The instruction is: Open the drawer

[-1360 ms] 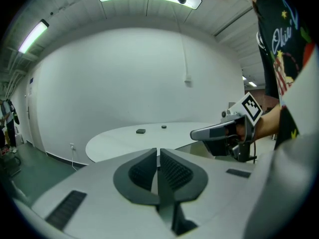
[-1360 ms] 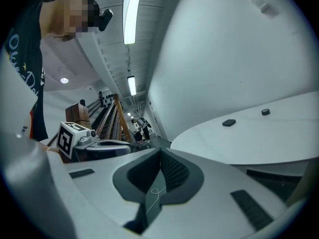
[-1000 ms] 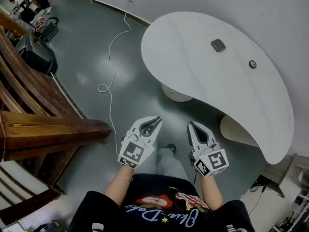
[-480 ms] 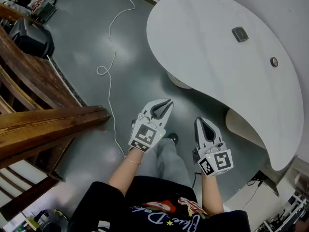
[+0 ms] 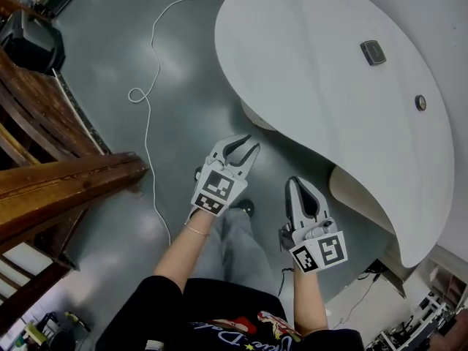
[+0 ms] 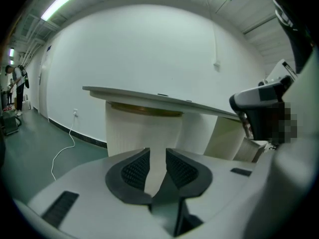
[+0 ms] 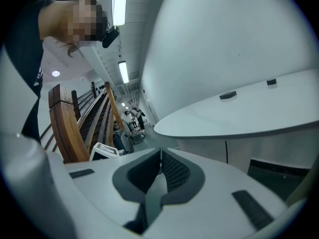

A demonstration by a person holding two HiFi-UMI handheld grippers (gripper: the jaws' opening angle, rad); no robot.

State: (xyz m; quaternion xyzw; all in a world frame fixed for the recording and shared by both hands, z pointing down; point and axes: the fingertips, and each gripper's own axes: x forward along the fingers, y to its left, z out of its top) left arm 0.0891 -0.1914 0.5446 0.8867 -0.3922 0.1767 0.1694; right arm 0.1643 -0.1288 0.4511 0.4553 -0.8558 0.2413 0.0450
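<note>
The left hand-held gripper (image 5: 241, 146) holds nothing, and its jaws have just been opening partway. The right hand-held gripper (image 5: 295, 182) is closed and empty. Ahead of both stands a white curved counter (image 5: 314, 86) with a pale panelled base.

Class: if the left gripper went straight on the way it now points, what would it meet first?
Probably the white cylindrical table pedestal, dead ahead of the left gripper, whose jaws have just been opening and hold nothing; depth is uncertain.
</note>
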